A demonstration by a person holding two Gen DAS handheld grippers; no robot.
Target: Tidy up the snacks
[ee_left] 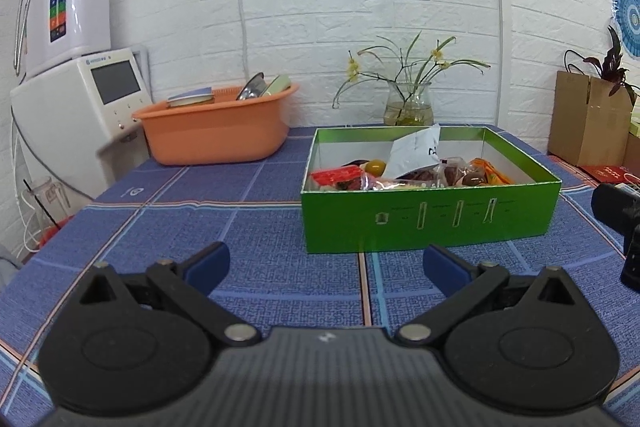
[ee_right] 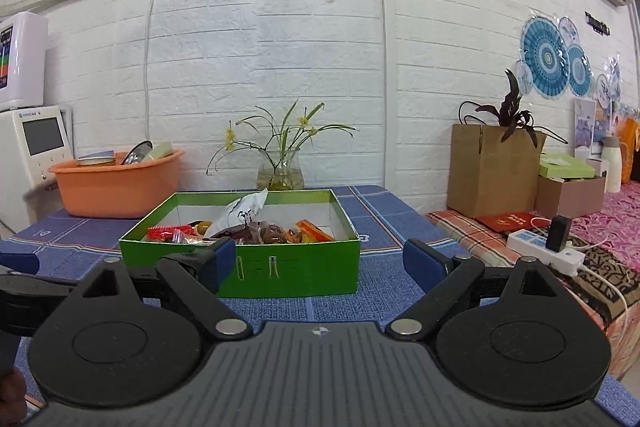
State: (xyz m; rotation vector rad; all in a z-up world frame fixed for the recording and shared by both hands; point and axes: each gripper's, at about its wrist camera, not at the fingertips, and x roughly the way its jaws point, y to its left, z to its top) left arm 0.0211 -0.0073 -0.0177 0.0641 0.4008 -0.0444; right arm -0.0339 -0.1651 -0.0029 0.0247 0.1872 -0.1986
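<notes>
both grippers released, nothing held: left gripper (ee_left: pixel 326 265), right gripper (ee_right: pixel 316 261). green box (ee_left: pixel 430 213) on blue tablecloth (ee_left: pixel 180 239), snacks (ee_left: pixel 400 173) inside it, orange basin (ee_left: pixel 216 131) behind-left.

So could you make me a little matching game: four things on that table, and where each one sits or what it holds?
Things:
1. green box
2. orange basin
3. glass vase
4. left gripper

Descriptions:
A. holds dishes, at the table's far left
B. open and empty, hovering above the blue tablecloth
C. full of wrapped snacks
D. holds yellow-flowered stems, behind the box by the wall

Pairs: 1-C, 2-A, 3-D, 4-B
</notes>
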